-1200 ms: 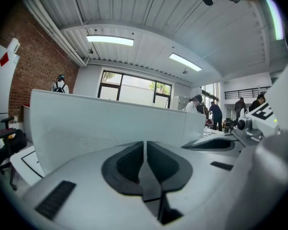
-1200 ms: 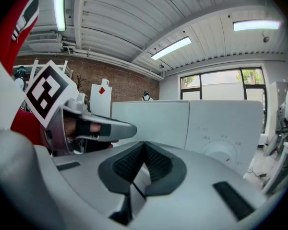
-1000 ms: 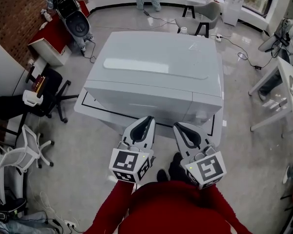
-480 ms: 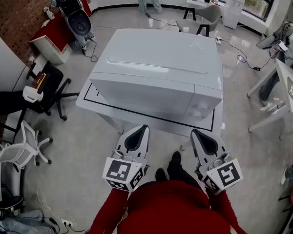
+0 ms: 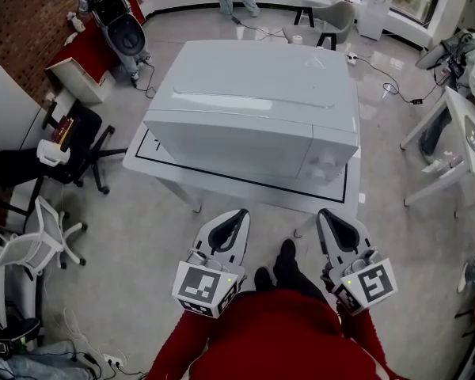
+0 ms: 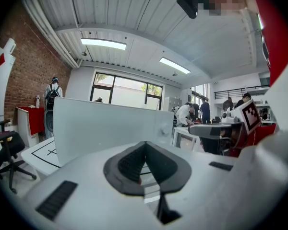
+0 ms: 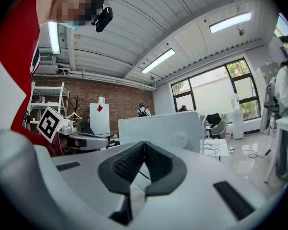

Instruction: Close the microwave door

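Microwave [image 5: 253,109] sits on the worktop [image 5: 222,187] with its door [image 5: 229,145] looking flush, but the left gripper [image 5: 239,214] and right gripper [image 5: 326,214] hang well back, jaws clenched on nothing, so a door that isn't fully latched could drift open with nobody pushing it.

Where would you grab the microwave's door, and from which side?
Probably by the door edge that meets the knob panel, coming straight in from the front, where the person stands. The door lies shut and flat against the microwave, and I see no handle sticking out. That seam looks like the only edge thin jaws might catch.
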`<state>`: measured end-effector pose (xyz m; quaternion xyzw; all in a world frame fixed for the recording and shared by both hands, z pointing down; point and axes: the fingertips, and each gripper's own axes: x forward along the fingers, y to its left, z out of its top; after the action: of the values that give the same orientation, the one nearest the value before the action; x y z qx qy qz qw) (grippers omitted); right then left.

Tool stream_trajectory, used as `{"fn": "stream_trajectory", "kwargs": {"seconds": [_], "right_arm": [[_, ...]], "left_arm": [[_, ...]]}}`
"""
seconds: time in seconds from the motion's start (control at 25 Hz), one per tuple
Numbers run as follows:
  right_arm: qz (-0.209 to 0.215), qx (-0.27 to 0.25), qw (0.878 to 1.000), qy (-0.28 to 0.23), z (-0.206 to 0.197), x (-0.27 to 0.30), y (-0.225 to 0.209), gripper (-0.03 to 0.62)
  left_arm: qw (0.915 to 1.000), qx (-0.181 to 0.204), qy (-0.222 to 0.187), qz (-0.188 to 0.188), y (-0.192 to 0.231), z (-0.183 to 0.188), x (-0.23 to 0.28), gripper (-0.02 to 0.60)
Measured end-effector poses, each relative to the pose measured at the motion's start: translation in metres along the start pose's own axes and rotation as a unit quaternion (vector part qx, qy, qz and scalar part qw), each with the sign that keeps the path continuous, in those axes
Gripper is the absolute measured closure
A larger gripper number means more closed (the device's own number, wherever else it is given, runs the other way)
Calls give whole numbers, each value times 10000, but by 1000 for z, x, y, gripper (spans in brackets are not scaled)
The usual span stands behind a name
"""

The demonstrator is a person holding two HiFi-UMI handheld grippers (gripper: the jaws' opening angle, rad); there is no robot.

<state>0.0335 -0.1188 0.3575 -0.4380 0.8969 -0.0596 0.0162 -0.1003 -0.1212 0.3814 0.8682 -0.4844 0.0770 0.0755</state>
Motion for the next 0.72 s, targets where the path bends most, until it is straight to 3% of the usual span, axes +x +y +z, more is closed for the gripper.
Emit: {"fn": "stream_trajectory", "kwargs": {"seconds": [0.72], "right_arm": [[-202,-55,9998,-6,-10,-19,1,582]], "left_arm": [[9997,2,-198,154,-5,0,-18,571]]}}
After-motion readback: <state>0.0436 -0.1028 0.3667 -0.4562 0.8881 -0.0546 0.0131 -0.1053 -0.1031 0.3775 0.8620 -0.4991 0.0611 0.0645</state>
